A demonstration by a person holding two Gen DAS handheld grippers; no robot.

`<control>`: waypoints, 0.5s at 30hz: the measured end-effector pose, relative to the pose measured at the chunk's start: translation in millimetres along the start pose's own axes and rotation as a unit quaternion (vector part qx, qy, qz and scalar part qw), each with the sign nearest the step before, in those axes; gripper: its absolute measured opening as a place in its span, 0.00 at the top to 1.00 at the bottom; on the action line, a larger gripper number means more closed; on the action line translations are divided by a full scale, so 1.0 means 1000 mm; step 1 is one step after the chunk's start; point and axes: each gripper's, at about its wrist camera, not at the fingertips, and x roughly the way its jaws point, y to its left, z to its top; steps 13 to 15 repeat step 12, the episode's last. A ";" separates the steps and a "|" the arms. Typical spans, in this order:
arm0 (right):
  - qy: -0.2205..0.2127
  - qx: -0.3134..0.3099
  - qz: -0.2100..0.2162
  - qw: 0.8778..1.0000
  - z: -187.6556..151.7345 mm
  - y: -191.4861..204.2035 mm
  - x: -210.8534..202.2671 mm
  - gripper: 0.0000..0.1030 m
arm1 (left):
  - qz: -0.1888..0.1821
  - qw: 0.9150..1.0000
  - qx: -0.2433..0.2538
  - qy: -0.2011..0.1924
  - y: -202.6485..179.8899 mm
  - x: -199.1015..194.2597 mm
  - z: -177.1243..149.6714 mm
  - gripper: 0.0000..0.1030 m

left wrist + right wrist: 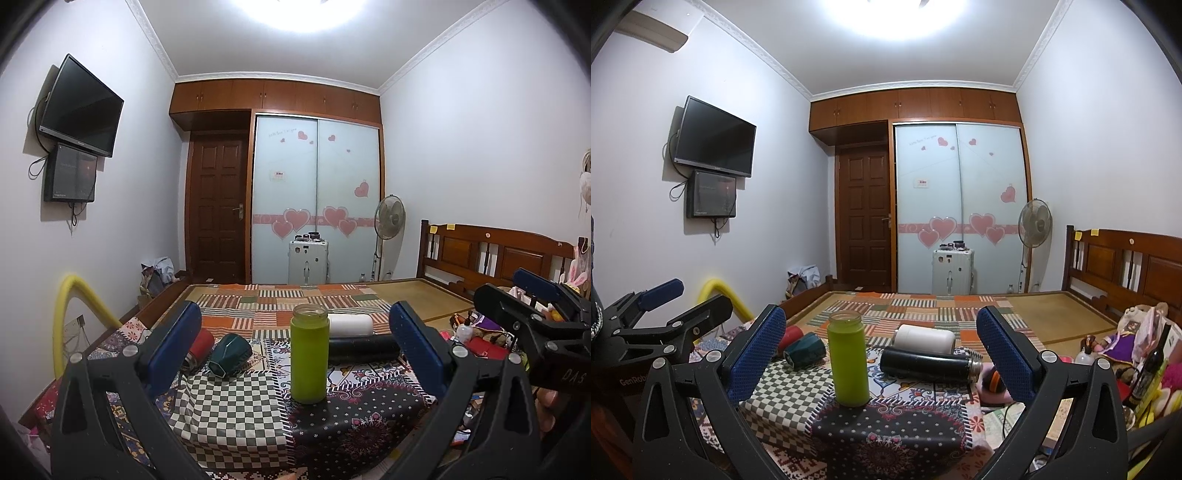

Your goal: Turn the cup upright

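Observation:
A lime-green cup [309,354] stands upright, mouth up, on the patterned cloth [229,413]; it also shows in the right wrist view [848,360]. My left gripper [295,354] is open and empty, its blue pads either side of the green cup but nearer the camera. My right gripper [881,356] is open and empty, with the green cup left of centre between its pads. A dark green cup [229,355] lies on its side to the left, also in the right wrist view [805,349]. A red cup [201,345], a white cup [351,325] and a black flask [364,349] lie on their sides behind.
The right gripper's body [532,321] shows at the right of the left wrist view; the left gripper's body [661,325] at the left of the right wrist view. Toys and bottles [1137,354] crowd the right side. A yellow tube [74,317] arches at left. A wooden headboard [491,254] stands at the right.

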 end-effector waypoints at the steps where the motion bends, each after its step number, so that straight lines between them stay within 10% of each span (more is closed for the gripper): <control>1: 0.000 0.000 0.000 1.000 0.000 0.000 0.000 0.00 | -0.001 1.000 0.000 0.000 0.000 0.000 0.000 0.00; 15: 0.002 0.003 -0.001 1.000 0.001 0.001 0.000 0.00 | -0.007 1.000 0.004 0.007 -0.002 0.003 -0.004 0.00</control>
